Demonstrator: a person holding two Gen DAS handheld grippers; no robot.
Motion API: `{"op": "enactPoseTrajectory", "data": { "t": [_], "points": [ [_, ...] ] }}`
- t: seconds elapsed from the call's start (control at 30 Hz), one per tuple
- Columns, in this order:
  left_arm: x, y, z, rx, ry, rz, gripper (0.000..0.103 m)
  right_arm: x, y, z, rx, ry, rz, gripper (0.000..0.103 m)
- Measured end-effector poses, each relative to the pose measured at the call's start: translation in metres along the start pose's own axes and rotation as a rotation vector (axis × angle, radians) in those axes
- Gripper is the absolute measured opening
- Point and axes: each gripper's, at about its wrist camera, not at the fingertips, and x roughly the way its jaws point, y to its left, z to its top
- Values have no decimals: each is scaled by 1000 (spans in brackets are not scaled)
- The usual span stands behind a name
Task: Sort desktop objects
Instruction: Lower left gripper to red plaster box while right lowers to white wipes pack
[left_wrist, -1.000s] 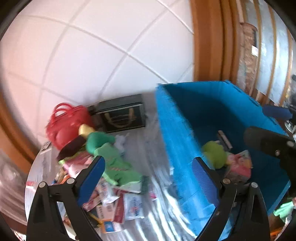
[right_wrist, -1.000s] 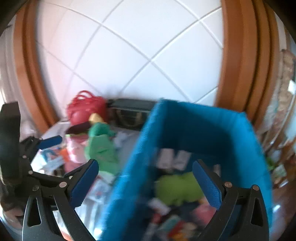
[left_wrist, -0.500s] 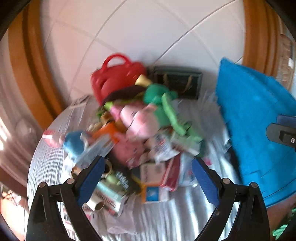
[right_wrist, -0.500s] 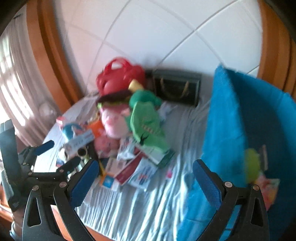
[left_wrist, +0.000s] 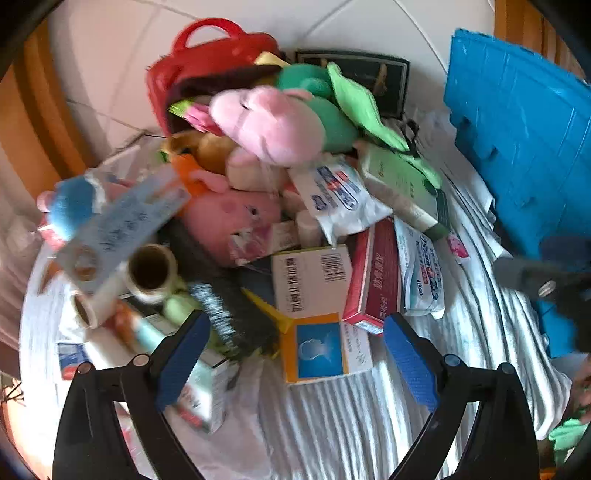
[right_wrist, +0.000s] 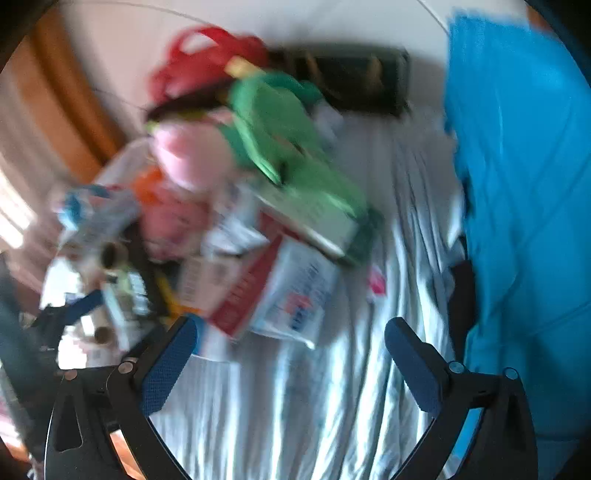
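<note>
Two views. Left wrist: left tool, spread wide and empty, hovers just above an orange-and-blue box at the pile's near edge. Right wrist, blurred: right tool, wide and empty, over striped cloth, pile ahead-left, blue bin right.

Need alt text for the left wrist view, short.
Open left gripper hovers over a heap of plush toys, boxes and packets on a white cloth, nearest an orange-and-blue box. A blue bin stands at right.
</note>
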Motion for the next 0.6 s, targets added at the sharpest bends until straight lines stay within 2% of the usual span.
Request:
{"op": "enactPoseTrajectory", "data": {
  "t": [0.17, 0.23, 0.3, 0.33, 0.4, 0.6],
  "points": [
    [35, -24, 13, 69, 20, -75, 96, 36, -28, -10, 112, 61, -46, 103],
    [49, -38, 19, 115, 37, -106, 84, 42, -34, -10, 142, 62, -47, 103],
    [65, -50, 25, 155, 66, -118, 74, 46, -36, -7, 152, 60, -55, 94],
    [72, -55, 27, 166, 84, -136, 67, 47, -38, -4, 156, 62, -51, 86],
    [87, -61, 29, 157, 122, -179, 61, 55, -39, 0, 163, 73, -49, 82],
    [89, -73, 28, 182, 90, -161, 57, 85, -35, 11, 164, 135, -18, 81]
  ]
}}
